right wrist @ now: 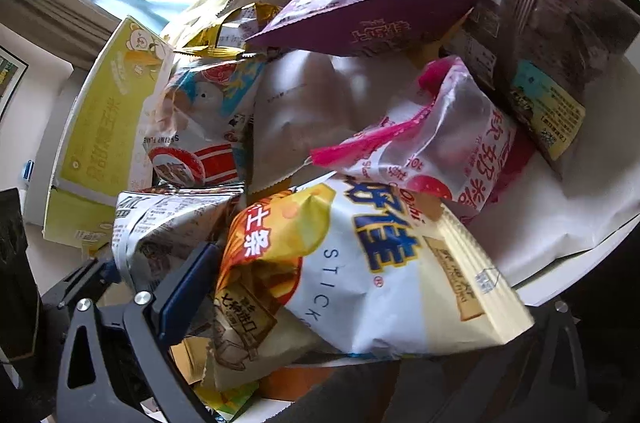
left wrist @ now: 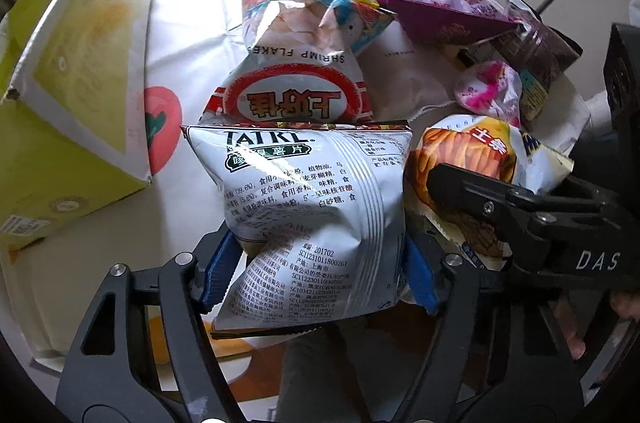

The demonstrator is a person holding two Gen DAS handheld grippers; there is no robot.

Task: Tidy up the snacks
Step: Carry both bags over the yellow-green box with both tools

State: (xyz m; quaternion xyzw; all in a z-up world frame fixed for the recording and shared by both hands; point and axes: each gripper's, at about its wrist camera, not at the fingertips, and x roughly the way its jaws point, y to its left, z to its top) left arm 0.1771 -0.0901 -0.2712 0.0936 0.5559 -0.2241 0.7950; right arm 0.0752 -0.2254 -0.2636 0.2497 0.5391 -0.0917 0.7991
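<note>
The round white tabletop (left wrist: 100,275) is being covered in part by a fruit-printed cloth, and its near edge is being cut off by the frame in both wrist views. The yellow-green carton (left wrist: 68,95) is being shown lying on its side at the left, its far end being lost at the picture's rim. The heap of snack packets is being seen piled toward the right, so that many packets are being half hidden by others; a dark brown bag (right wrist: 560,23) is being partly covered by a purple packet (right wrist: 372,11).

The silver chip bag (left wrist: 316,211) is being pinched between the blue pads (left wrist: 218,267) of the left gripper (left wrist: 316,271), its lower sides being dented inward; the bag is being held just in front of a red-and-white shrimp flakes bag (left wrist: 296,79). The yellow-and-white stick snack bag (right wrist: 360,271) is being shown across the right gripper (right wrist: 320,323), beside the silver bag. Only one blue pad (right wrist: 184,287) is being seen against it; the other finger is being hidden behind the bag, so it cannot be told whether this gripper is clenched. A small pink-and-white packet (right wrist: 440,143) is being seen lying just behind that bag.
</note>
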